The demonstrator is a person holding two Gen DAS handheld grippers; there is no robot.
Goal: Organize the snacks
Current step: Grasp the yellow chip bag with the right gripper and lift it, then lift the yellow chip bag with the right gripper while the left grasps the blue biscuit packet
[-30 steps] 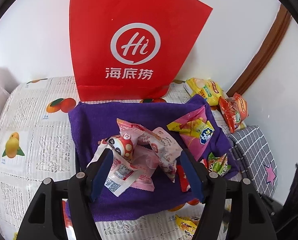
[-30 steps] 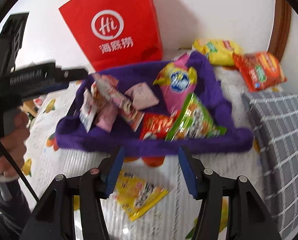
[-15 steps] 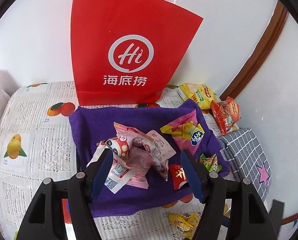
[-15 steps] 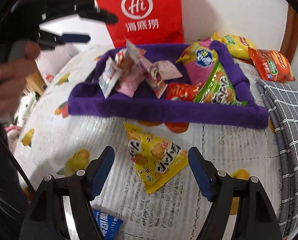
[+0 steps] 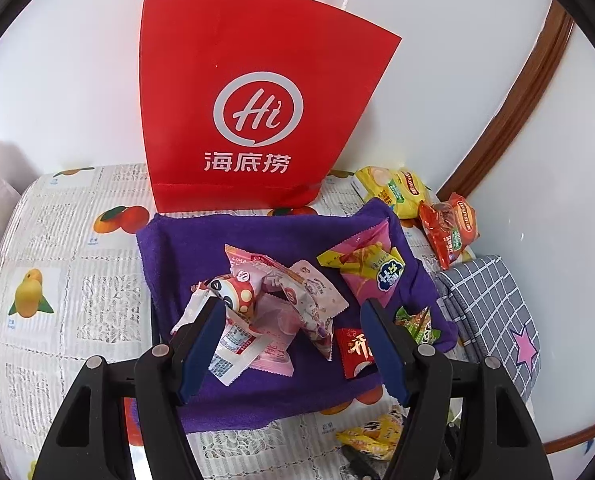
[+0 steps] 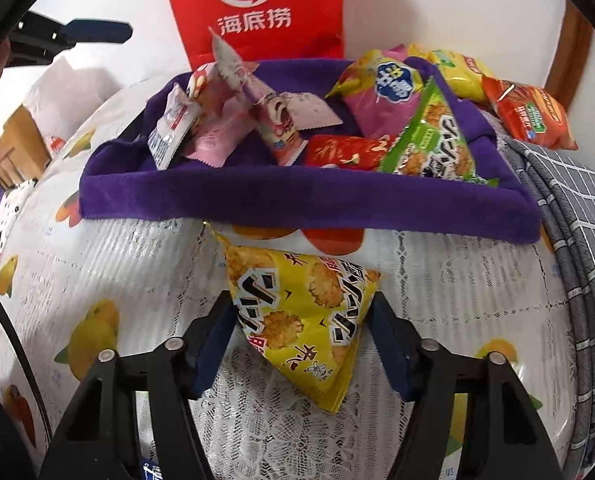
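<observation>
A purple cloth tray [image 5: 201, 252] [image 6: 297, 200] holds several snack packets: pink ones [image 5: 309, 292], a pink-yellow bag [image 6: 381, 92], a red packet [image 6: 345, 150] and a green packet [image 6: 433, 140]. A yellow snack packet [image 6: 301, 316] lies on the tablecloth in front of the tray, between the fingers of my right gripper [image 6: 301, 328], which is open and low around it. The packet also shows at the bottom of the left wrist view [image 5: 373, 436]. My left gripper [image 5: 293, 344] is open and empty, above the tray's near side.
A red paper bag [image 5: 257, 100] stands behind the tray against the wall. A yellow bag [image 5: 393, 192] and an orange-red bag [image 5: 449, 228] lie at the back right. A grey checked cloth [image 5: 493, 312] is on the right. A fruit-print lace tablecloth [image 6: 117, 280] covers the table.
My right gripper has dropped and moved forward, so the yellow packet now sits between its fingers. My left gripper has risen and pulled back slightly from the tray.
</observation>
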